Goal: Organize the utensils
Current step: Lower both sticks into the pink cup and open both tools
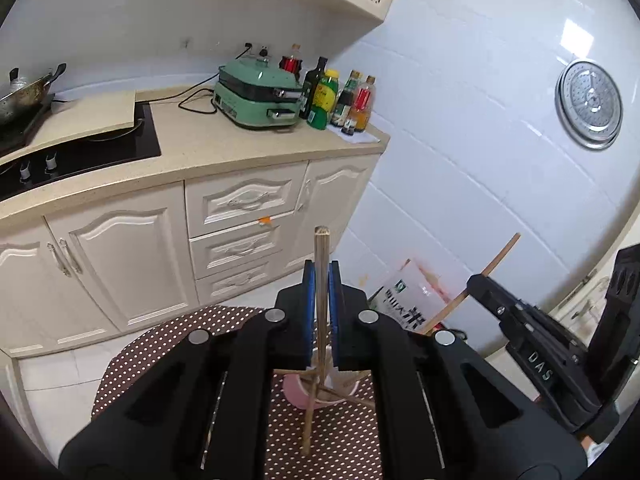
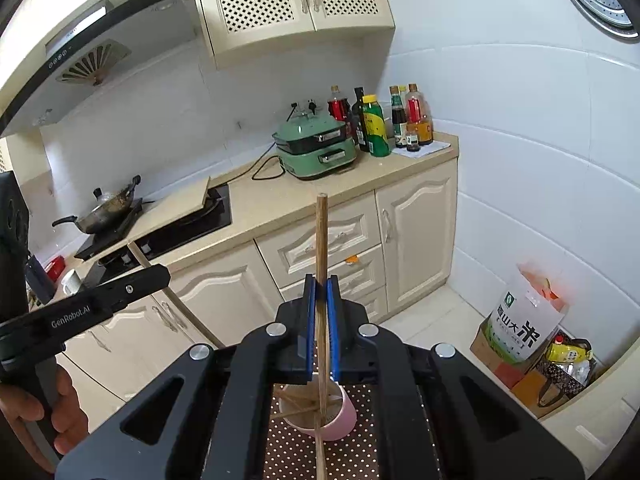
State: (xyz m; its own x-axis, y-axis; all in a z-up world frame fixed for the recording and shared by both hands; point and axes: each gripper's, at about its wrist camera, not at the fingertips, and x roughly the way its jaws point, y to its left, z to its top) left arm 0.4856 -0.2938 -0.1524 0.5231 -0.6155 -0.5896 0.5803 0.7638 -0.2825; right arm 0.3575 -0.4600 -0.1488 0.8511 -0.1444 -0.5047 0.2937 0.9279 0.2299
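Chopsticks: each gripper clamps one upright wooden stick; more lie crossed in the pink cup (image 1: 320, 394) at lower centre.
Left gripper (image 1: 321, 276): blue pads clenched on a chopstick (image 1: 321, 264), centre of its own view.
Right gripper (image 2: 321, 292): pads clenched on another chopstick (image 2: 322, 240).
Left wrist view only: right gripper's stick slants at lower right, over the rice bag (image 1: 404, 300).
Right wrist view only: hand (image 2: 60, 408) at lower left; range hood (image 2: 84, 40) upper left.
Table: brown dotted cloth (image 2: 352, 452) under the cup.
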